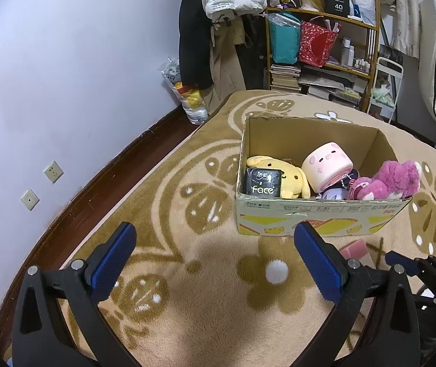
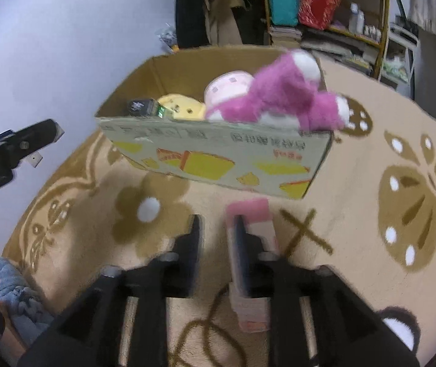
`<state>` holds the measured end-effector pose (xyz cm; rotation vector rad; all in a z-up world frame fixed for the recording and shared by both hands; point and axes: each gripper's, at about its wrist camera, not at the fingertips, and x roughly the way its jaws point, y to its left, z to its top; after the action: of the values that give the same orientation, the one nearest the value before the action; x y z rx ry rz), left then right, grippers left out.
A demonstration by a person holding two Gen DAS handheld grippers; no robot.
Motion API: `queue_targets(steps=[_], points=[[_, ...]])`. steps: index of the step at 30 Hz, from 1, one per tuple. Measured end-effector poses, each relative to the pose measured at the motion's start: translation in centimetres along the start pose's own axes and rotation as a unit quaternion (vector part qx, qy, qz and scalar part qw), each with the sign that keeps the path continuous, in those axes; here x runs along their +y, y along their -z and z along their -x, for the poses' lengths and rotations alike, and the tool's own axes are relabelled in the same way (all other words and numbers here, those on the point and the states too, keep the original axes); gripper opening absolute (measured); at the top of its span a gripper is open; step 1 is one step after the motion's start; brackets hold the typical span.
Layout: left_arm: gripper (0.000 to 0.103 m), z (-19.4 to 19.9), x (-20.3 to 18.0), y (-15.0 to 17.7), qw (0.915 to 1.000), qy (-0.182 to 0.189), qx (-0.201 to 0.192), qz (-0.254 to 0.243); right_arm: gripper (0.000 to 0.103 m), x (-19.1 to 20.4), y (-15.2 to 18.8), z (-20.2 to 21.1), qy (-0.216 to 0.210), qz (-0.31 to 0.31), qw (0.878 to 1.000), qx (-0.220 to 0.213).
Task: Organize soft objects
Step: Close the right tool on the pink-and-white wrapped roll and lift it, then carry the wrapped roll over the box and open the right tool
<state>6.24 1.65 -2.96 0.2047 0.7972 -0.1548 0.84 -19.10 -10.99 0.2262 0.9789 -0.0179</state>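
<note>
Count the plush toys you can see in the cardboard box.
3: a yellow plush at the left of the box, a pink pig plush in the middle, and a magenta bear at the right. A doll-like item beneath the pig is partly hidden.

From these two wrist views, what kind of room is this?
Likely a bedroom or living space at home: a patterned rug on the floor, a cluttered shelf of books and bags, hanging clothes, and a cardboard box of plush toys.
</note>
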Motion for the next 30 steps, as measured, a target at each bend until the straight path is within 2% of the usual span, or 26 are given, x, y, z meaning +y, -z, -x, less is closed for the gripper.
queue_targets(steps=[5, 10, 14, 15, 16, 17, 20, 24, 30], points=[[0.102, 0.0, -0.1, 0.0, 1.0000, -0.001, -0.001, -0.001, 0.058, -1.5, 0.2, -1.8, 0.018, -0.016, 0.999, 0.022], [0.102, 0.0, -0.1, 0.0, 1.0000, -0.002, 0.000, -0.001, 0.058, -2.3, 0.7, -4.0, 0.016, -0.030, 0.998, 0.060], [0.102, 0.0, -0.3, 0.0, 1.0000, -0.002, 0.000, -0.004, 0.058, -2.3, 1.1, -5.2, 0.032, -0.022, 0.997, 0.071], [0.102, 0.0, -0.3, 0.0, 1.0000, -0.002, 0.000, -0.005, 0.057, -2.3, 1.2, -5.5, 0.033, -0.021, 0.996, 0.075], [0.102, 0.0, -0.3, -0.1, 1.0000, -0.003, -0.001, -0.006, 0.051, -2.3, 1.3, -5.7, 0.037, -0.020, 0.996, 0.079], [0.102, 0.0, -0.3, -0.1, 1.0000, -0.003, -0.001, -0.005, 0.051, -2.2, 1.5, -6.0, 0.041, -0.014, 0.996, 0.084], [0.102, 0.0, -0.3, 0.0, 1.0000, -0.003, -0.001, -0.005, 0.048, -1.3, 1.6, -5.6, 0.051, 0.015, 0.996, 0.069], [0.102, 0.0, -0.2, -0.1, 1.0000, -0.005, -0.002, -0.004, 0.048, 0.1, 1.3, -3.4, 0.028, 0.027, 0.999, 0.033], [0.102, 0.2, 0.4, -0.3, 1.0000, -0.001, -0.007, 0.004, 0.048, 2.0, 0.5, 1.8, 0.009, 0.045, 0.997, -0.058]])
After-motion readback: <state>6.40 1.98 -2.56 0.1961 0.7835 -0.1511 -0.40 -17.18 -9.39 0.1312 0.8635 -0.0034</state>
